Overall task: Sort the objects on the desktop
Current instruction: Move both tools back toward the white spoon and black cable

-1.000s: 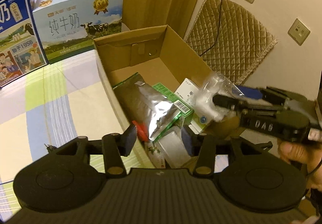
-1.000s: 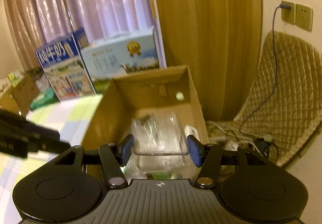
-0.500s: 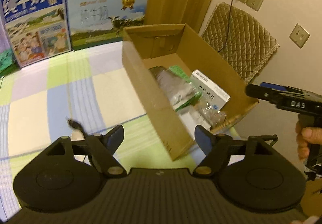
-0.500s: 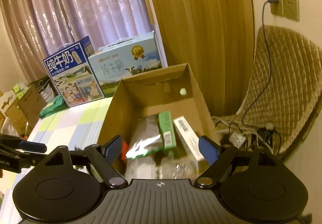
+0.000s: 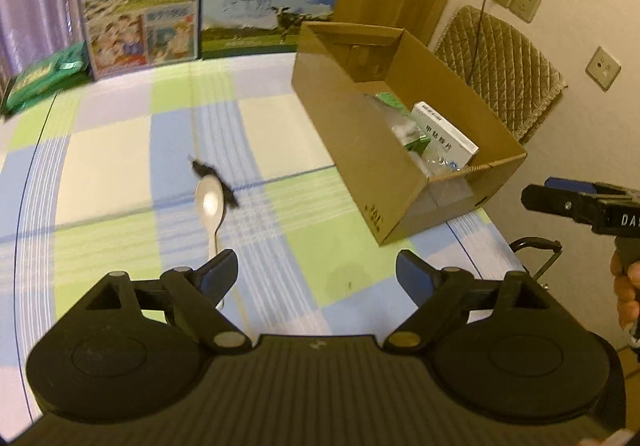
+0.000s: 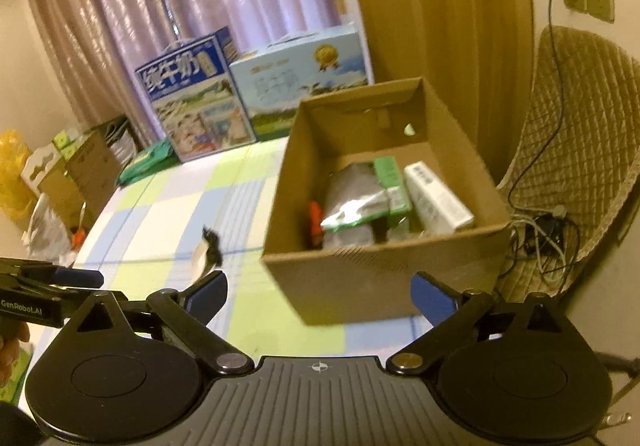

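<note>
**A spoon waits on the desk**

While both grippers hang empty over the desk (image 5: 120,149), one white spoon (image 5: 211,205) lies on the checked cloth, out in the open. A small black thing (image 5: 212,177) lies across the bowl of the spoon. It is too blurry to tell what it is.

The left gripper (image 5: 316,278) is spread wide and holds nothing. The spoon lies just ahead of it and a bit to its left side. The spoon's handle points back toward the gripper, and its end slips out of sight under the left finger. The bowl points away. So the spoon's long line runs almost the same way the gripper looks. I think the gripper would need to turn, or come at it from the side, so the fingers can close across the thin handle.

The right gripper (image 6: 320,296) is wide and empty too. It sits close to the cardboard box (image 6: 340,286), over by the desk's edge. The spoon is farther off to its left. So the left gripper is nearer to the spoon, and it looks like the one for the job.

The box stands to the right of the spoon. It already holds a silver pouch (image 6: 352,201), a green packet (image 6: 390,177), a white carton (image 6: 436,197) and something red (image 6: 315,219). The box wall hides its lower part in the left view. Two big milk cartons (image 5: 140,1) stand at the back.
</note>
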Demonstrator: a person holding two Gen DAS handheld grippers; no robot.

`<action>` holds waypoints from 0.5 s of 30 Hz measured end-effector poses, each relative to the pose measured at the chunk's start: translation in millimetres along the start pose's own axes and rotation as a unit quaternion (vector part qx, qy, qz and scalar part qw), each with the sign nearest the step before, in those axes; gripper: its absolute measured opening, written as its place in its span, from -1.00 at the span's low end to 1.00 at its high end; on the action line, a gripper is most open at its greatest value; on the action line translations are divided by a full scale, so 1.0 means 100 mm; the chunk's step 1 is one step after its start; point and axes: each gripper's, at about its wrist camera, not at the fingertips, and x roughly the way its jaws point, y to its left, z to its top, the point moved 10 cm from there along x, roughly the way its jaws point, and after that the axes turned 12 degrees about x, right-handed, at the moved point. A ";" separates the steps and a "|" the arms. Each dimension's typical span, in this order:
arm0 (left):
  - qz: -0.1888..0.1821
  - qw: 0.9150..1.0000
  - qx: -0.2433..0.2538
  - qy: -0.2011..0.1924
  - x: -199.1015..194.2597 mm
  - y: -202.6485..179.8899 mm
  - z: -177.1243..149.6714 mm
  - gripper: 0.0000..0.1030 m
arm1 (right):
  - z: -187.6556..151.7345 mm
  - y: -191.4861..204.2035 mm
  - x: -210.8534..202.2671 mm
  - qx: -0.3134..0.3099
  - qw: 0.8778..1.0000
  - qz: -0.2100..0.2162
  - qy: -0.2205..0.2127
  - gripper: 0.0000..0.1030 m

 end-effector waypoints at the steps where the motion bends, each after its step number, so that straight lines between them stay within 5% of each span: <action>1: -0.001 1.000 -0.006 0.000 -0.03 0.02 -0.06 0.65 | -0.05 0.04 0.01 -0.003 1.000 0.000 0.005 0.88; 15: 0.043 0.998 -0.034 0.007 -0.26 0.50 -0.68 0.85 | -0.51 0.44 0.15 -0.051 0.997 -0.009 0.052 0.96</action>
